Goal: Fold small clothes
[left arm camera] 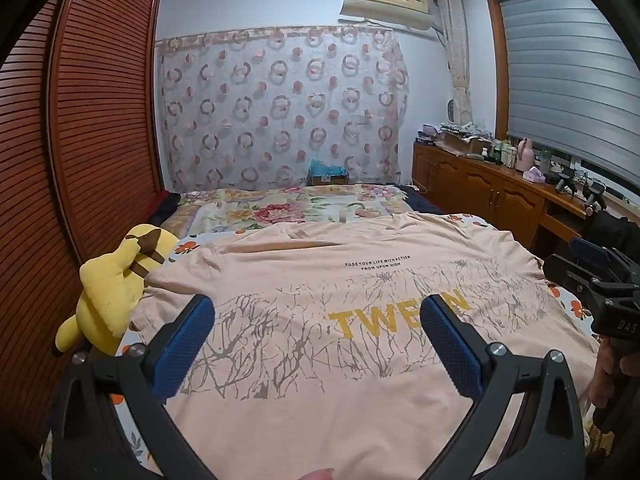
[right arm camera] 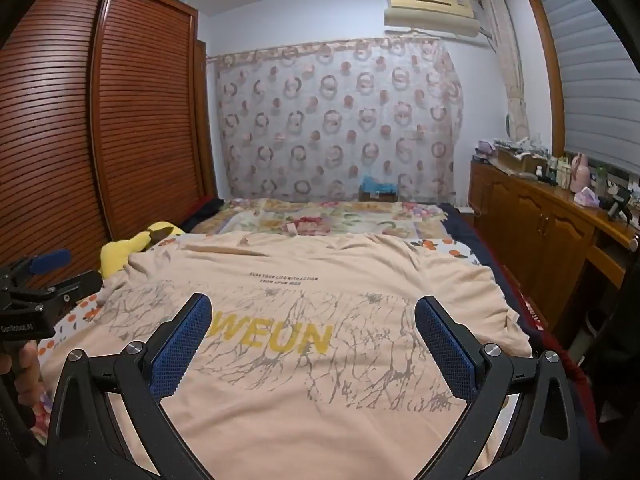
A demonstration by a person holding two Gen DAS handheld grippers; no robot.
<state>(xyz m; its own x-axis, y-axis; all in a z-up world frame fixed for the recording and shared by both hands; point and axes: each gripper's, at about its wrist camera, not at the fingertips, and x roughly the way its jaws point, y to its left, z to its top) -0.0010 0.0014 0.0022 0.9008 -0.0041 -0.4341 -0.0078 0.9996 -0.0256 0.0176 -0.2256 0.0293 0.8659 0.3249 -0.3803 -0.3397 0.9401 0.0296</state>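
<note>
T-shirt point(left arm camera: 320, 280), peach w/ yellow lettering and grey branch print, lies spread flat, print up, across the near half of the bed point(left arm camera: 280, 208), hem toward the near edge, collar toward the far end. Nothing folded yet, by the look of it.

Left gripper point(left arm camera: 316, 320) hangs over the shirt's left-centre, jaws spread wide, nothing btwn them. Right gripper point(right arm camera: 312, 320) is the same over the right-centre: wide, empty, pads clear of the cloth.

Risks from here, as I judge:
- Both claws sit above the middle of the shirt, not at a sleeve or hem corner. Pinching there would bunch the cloth and give a lumpy fold.
- Thin jersey on a soft printed sheet point(left arm camera: 576, 304): a pinch could catch the sheet too and drag it up w/ the shirt.
- Left sleeve lies just beside, maybe touching, the yellow plush toy point(left arm camera: 116, 292) at the bed's left edge. A sweep inward could snag or tip it onto the shirt.
- Right side of the shirt reaches the bed's right edge; a loose lift could let it slide off toward the floor.
- Wrinkles near the collar and left shoulder would get locked in if not smoothed first.
- The two grippers are close side by side; crossing paths could knock them together.
</note>
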